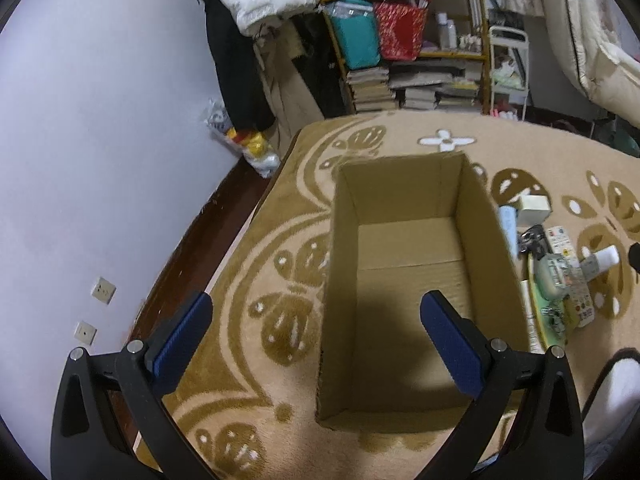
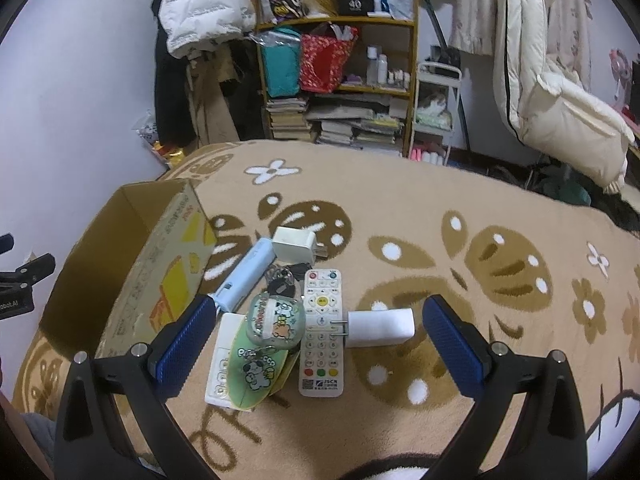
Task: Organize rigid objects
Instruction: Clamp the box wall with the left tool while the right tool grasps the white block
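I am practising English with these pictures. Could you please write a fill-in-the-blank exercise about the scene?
1. The cardboard box holds ____.
2. The fingers of the right gripper are spread ____.
3. The white remote control lies on the ____, outside the box.
4. The left gripper hovers over the ____.

Missing words: nothing; open; blanket; box

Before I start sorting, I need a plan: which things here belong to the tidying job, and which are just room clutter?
For the job:
open brown cardboard box
white remote control
white plug adapter
pale blue tube
white square charger
clear cartoon-print case

Just lying about:
wooden bookshelf
white puffer jacket
patterned beige blanket
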The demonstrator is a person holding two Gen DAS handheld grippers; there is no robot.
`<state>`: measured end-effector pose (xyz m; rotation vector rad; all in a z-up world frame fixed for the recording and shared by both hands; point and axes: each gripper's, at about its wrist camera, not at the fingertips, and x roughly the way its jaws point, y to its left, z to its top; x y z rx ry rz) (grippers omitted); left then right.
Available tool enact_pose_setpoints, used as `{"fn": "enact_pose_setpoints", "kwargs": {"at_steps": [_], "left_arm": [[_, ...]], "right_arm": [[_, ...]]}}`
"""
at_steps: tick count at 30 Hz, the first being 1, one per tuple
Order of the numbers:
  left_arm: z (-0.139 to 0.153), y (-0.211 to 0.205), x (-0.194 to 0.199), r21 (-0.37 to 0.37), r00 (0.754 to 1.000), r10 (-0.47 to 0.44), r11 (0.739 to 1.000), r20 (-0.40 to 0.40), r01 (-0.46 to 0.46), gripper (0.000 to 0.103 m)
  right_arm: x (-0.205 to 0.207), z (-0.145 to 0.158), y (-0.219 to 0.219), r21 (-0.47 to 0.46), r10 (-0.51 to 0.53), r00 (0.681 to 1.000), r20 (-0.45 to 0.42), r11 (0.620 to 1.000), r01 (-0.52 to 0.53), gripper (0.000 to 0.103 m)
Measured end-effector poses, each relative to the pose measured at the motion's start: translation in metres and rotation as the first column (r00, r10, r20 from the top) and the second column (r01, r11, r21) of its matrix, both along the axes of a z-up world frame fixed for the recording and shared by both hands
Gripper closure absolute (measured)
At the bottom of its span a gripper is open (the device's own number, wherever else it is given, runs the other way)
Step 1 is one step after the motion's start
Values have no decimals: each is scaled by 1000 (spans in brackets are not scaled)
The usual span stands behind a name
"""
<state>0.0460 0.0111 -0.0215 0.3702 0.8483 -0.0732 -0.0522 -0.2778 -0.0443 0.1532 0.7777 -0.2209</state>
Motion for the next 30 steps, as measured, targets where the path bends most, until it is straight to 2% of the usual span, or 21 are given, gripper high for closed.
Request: {"fn": "enact_pose_setpoints", "kwargs": {"at_steps": [7,10,13,19,24,28,30], "left_arm": [[-26,6,27,49,994,45,998,-99,-40,0],[-36,8,35,82,991,72,995,-113,-63,0],[-45,8,41,108,987,93,991,-129,-79,0],[-58,17,54,106,973,141,987,-185,-123,0],[-70,22,61,120,959,167,982,-228,-142,0],[-73,22,61,70,957,152,988,-246,-139,0],[-78,21,62,81,954,153,987,-259,-137,6]], "right_arm": [[16,-17,-15,17,-38,997,-68,999,39,0],[25,-27,-24,39,-49,994,-102,998,53,0],[32,-37,-30,20,-63,989,-130,998,67,0],[44,-52,-49,-2,-100,979,-178,995,101,0],[49,-63,-70,34,-141,968,-206,988,151,0],[52,-74,-76,94,-124,967,-224,985,148,0],[54,-80,-73,107,-101,965,-241,986,130,0]]}}
